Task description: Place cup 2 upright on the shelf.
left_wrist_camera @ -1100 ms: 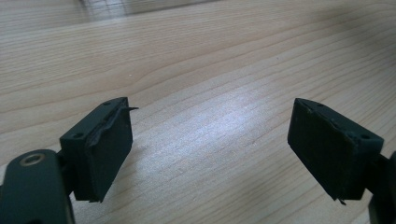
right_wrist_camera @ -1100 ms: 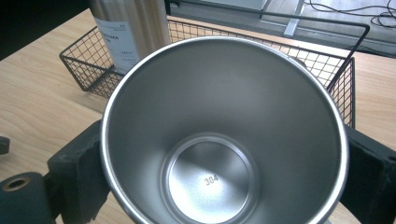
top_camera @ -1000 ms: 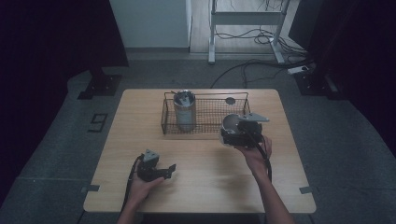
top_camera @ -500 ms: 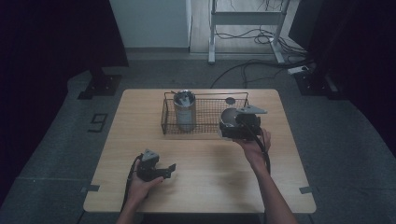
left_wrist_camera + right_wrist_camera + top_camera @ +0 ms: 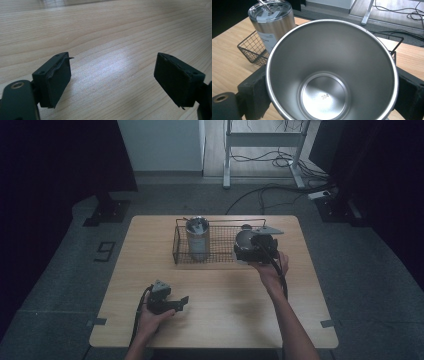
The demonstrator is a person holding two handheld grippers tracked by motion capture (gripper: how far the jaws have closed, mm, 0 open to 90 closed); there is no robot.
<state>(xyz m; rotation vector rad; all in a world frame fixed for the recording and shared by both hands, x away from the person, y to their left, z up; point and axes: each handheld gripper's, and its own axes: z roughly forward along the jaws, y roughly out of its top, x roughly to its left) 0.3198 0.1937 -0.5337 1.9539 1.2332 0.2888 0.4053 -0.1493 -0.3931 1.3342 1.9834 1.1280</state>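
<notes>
In the high view we see the wire basket [image 5: 210, 251] on the far half of the desk [image 5: 220, 315]. A lidded tumbler [image 5: 197, 239] stands upright inside the basket's left part. Our right tongs [image 5: 248, 245] hold a steel cup [image 5: 244, 239] at the basket's right end. Our left tongs [image 5: 181, 303] lie low over the desk, well apart from the basket.

In the left gripper view the left tongs [image 5: 111, 82] stand apart with bare desk [image 5: 105, 30] between them.

In the right gripper view the right tongs [image 5: 332, 98] are clamped on the cup [image 5: 332, 70], its open mouth facing us, the basket [image 5: 253, 51] and tumbler [image 5: 272, 22] behind it.
</notes>
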